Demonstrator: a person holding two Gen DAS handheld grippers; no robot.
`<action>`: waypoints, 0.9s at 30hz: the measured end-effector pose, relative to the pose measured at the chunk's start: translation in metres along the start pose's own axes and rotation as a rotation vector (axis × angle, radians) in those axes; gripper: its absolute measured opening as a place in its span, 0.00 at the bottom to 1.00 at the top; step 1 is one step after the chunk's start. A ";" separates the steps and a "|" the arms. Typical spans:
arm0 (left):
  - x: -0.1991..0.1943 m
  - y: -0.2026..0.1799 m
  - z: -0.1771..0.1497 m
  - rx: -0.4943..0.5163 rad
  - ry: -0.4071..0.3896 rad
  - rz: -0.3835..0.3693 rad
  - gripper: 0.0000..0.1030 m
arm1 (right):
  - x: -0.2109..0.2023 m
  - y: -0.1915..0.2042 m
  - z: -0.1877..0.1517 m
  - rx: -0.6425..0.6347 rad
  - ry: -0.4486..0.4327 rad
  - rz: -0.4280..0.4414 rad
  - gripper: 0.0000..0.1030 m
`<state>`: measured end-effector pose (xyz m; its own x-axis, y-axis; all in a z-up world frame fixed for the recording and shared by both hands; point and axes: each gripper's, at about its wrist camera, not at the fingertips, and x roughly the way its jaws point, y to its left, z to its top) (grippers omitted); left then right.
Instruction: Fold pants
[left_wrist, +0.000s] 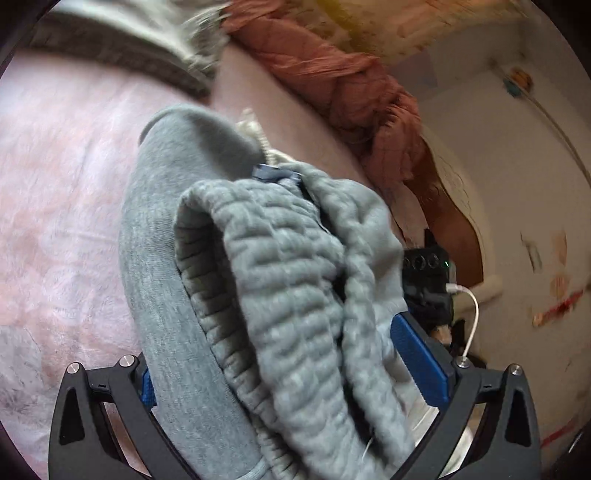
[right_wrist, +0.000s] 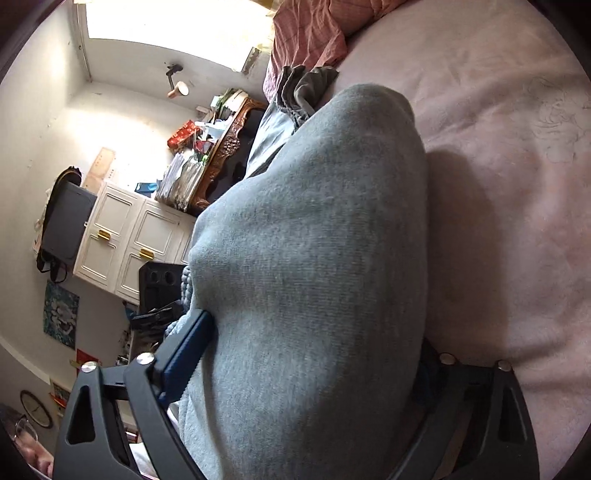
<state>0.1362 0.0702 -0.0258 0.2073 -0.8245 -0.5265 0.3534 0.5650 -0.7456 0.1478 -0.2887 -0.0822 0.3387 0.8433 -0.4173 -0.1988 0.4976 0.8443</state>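
The grey sweatpants (left_wrist: 258, 280) hang bunched over my left gripper (left_wrist: 295, 373), their ribbed waistband and drawstring showing; the blue pads sit wide apart with the cloth draped between them, so its grip is unclear. In the right wrist view the same grey pants (right_wrist: 314, 258) fill the space between the fingers of my right gripper (right_wrist: 310, 373). The left blue pad (right_wrist: 188, 354) presses against the fabric and the other pad is mostly hidden by it. The pants are lifted above the pink bedspread (right_wrist: 517, 184).
A rust-coloured blanket (left_wrist: 351, 88) and a grey-green garment (left_wrist: 122, 48) lie at the far side of the bed. Another gripper's tip (left_wrist: 271, 171) pokes through the cloth. White cabinets (right_wrist: 125, 236) and a cluttered wooden table (right_wrist: 221, 147) stand beside the bed.
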 end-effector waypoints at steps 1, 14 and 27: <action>0.000 -0.003 0.000 0.023 -0.003 -0.009 0.99 | -0.001 0.000 0.000 -0.004 0.001 0.002 0.85; 0.023 0.024 0.003 -0.025 0.016 -0.113 1.00 | -0.005 -0.011 -0.003 -0.025 -0.004 0.041 0.84; -0.010 -0.056 -0.041 0.410 -0.232 0.152 0.71 | -0.036 0.051 -0.029 -0.295 -0.185 -0.053 0.62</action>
<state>0.0768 0.0485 0.0046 0.4655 -0.7456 -0.4769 0.6239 0.6586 -0.4207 0.0984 -0.2880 -0.0343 0.5113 0.7772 -0.3668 -0.4243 0.5994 0.6787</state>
